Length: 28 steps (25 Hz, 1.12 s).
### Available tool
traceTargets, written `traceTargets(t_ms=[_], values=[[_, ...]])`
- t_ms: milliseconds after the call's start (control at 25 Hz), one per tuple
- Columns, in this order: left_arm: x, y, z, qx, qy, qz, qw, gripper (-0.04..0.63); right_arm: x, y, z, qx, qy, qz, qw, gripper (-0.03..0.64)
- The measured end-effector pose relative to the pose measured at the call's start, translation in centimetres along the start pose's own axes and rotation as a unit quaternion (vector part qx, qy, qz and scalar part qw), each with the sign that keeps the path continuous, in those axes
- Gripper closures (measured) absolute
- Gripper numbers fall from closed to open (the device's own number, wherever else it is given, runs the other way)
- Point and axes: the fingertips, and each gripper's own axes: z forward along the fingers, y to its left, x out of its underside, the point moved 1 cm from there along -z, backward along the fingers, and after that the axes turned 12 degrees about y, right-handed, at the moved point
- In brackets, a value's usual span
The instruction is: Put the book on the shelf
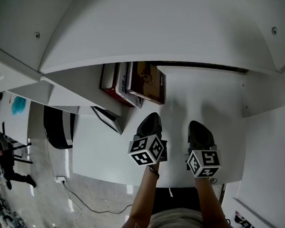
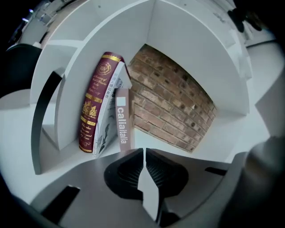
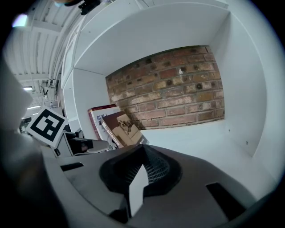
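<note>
Three books lean together at the left end of the white shelf (image 1: 209, 94): a dark red one (image 1: 110, 81), a white one and a brown one (image 1: 148, 82). In the left gripper view the red book (image 2: 95, 104) stands leftmost and the brown spine (image 2: 122, 122) is nearest my jaws. My left gripper (image 1: 151, 121) (image 2: 144, 152) is shut and empty, just short of the brown book. The right gripper (image 1: 199, 129) (image 3: 143, 149) hovers beside it over bare shelf, jaws shut, holding nothing. From the right gripper view the brown book (image 3: 122, 129) leans against the others.
A brick wall (image 3: 171, 89) backs the compartment, with white side walls (image 3: 242, 89) and a divider (image 2: 46, 111) to the left of the books. A black-edged panel (image 1: 108, 119) sits below the books. A person (image 1: 4, 162) and a floor cable (image 1: 83, 203) are at far left.
</note>
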Motion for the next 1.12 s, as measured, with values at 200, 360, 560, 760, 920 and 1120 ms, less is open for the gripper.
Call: traceTargets(t_ms=[200,360,560,760,920,1120], values=[[0.5,-2.5,-2.2,-0.004,-0.001,0.062,0.9981,0.573,0.0,0.5,-1.4,0.001,-0.012,-0.001,1.0,0.601],[1.3,-3.7,-3.8,-0.013,0.003,0.091,0.9958,0.575,-0.1,0.9,-2.8,0.001,-0.021,-0.004,1.0,0.601],[2.0,-5.2,-5.8,-0.01,-0.001,0.114,0.9934,0.577,-0.1,1.3,-4.3,0.0,-0.033,-0.006,0.999,0.601],[1.8,-6.6,-7.5,-0.004,-0.011,0.13,0.9915,0.577,-0.6,1.7,-5.5,-0.002,-0.047,-0.009,0.999,0.601],[1.7,-7.0,-8.5,-0.002,-0.019,0.136,0.9905,0.577,-0.9,2.0,-6.2,-0.001,-0.056,-0.011,0.998,0.601],[1.5,-7.8,-9.0,0.007,-0.031,0.144,0.9892,0.577,-1.4,2.4,-6.9,0.0,-0.07,-0.017,0.997,0.601]])
